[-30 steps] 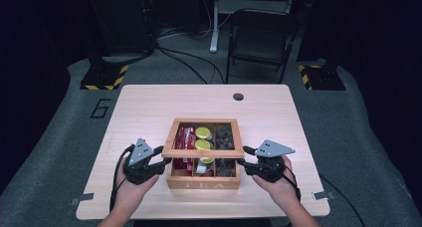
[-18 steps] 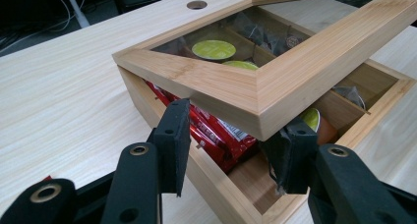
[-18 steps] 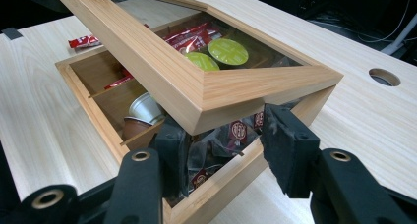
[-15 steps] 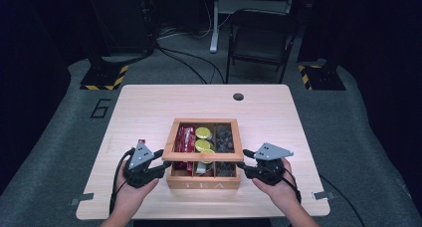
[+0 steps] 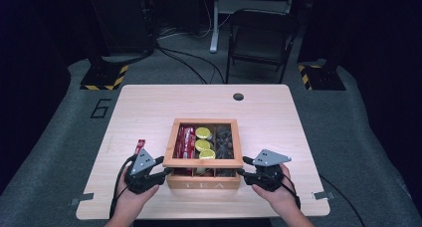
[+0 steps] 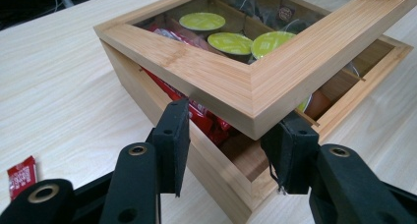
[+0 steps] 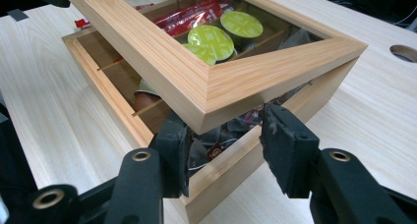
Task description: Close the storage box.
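A small red sachet (image 5: 141,145) was seen lying on the wooden surface (image 5: 149,107), just beside the left gripper (image 5: 161,168) on its far side. That gripper was held at the near left corner of the wooden tea box (image 5: 203,179), which stood near the front edge of the surface, about midway between its 2 sides. In the left gripper view, the 2 black jaws were set on either side of the near left corner of the window-framed lid (image 6: 255,86); it could not be told whether the pads were pressed against the wood. The lid was seen raised at its near edge, apart from the box below. Through the lid, red packets (image 5: 184,141) were seen in the left compartment, 3 green-topped capsules (image 5: 202,142) in the middle one, and dark tea bags (image 5: 225,140) in the right one. The right gripper (image 5: 243,167) was held at the near right corner of the box. In the right gripper view, its jaws were likewise placed around the lid's corner (image 7: 211,91), and a firm grip could not be confirmed.
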